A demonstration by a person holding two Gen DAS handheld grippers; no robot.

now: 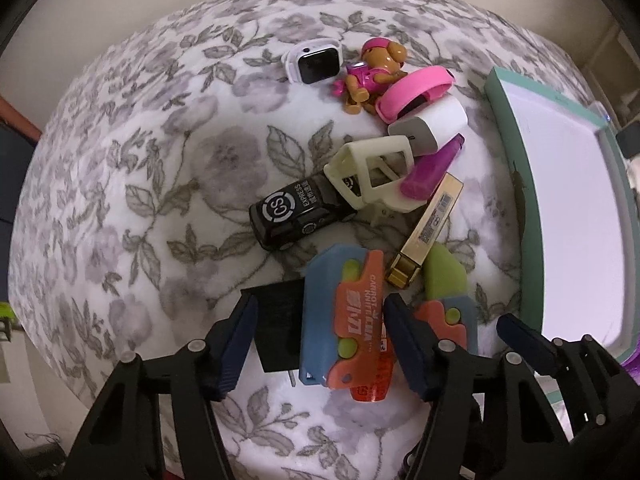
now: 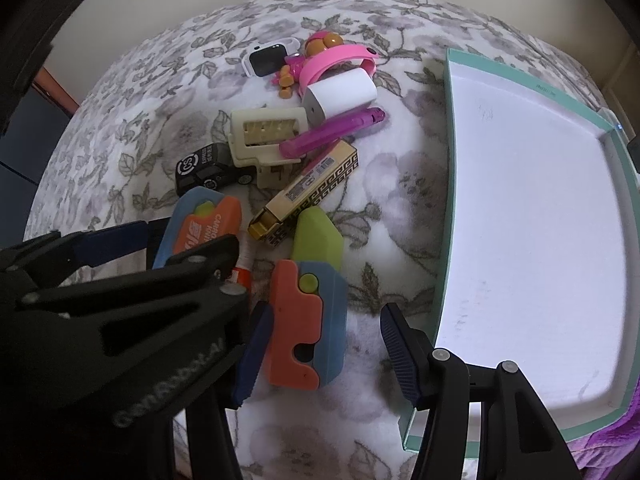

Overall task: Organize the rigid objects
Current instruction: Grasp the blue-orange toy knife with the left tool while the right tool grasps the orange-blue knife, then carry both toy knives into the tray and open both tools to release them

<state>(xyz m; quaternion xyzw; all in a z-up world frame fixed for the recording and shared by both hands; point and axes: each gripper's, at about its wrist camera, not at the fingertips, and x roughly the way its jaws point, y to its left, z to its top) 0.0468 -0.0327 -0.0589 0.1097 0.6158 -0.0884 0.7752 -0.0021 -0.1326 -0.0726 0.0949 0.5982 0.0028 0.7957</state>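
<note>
1. The left gripper [image 1: 318, 344] has its jaws spread wide around the first carrot-knife toy [image 1: 344, 320], an orange-and-blue piece printed "CARROT"; the pads sit on either side and I cannot tell whether they touch it. It holds nothing yet.

2. The right gripper [image 2: 326, 354] is also wide open and empty, straddling the second carrot-knife toy [image 2: 306, 328], whose green blade points toward 12 o'clock. Its left pad is just beside the toy's orange edge; the right pad stands apart.

3. The teal-rimmed box lid [image 2: 450, 184], white inside, lies at 3 o'clock of the pile, apparently with nothing in it. It looks like the likely destination.

4. Risk: the two grippers are crowded together, with the left one's frame at 9 o'clock of the right jaws, so closing or lifting both at once could knock them together.

5. Risk: a black block [image 1: 280, 328] lies partly under the first toy inside the left jaws; closing there could pinch both or tip the toy.

6. Risk: the smooth plastic on soft floral bedding [image 1: 160, 160] may twist as the pads close.

7. Towards 12 o'clock are a gold patterned box [image 2: 308, 188], black toy car [image 1: 292, 216], cream plastic frame [image 1: 372, 176], purple tube [image 2: 332, 132], white charger [image 2: 340, 96], pink band [image 2: 336, 62], puppy figure [image 1: 374, 72] and smartwatch [image 1: 318, 64].

8. The gold box touches the green blade and could be dragged by a forward lift.
</note>
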